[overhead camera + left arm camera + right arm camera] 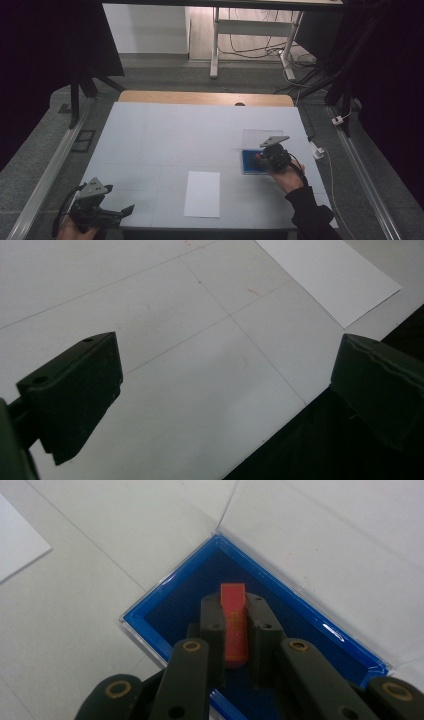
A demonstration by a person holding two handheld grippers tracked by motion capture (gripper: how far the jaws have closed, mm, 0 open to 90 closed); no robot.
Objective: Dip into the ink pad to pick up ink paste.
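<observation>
Your right gripper [234, 607] has its fingers clamped on a small red block [234, 625] over the open blue case [150, 611], neither lifted clear nor set down, while your left gripper [225, 385], fingers apart, waits over the table [165, 405].

Table [165, 135]: smooth matt white top, bare wood strip at its 12 o'clock edge; paper [202, 194]: flat matt white sheet; box [170, 607]: glossy blue plastic tray, clear plastic lid at 12 o'clock; red piece [234, 625]: smooth matt plastic; right gripper [234, 600]: matt black plastic, brass-ringed pivots.
</observation>
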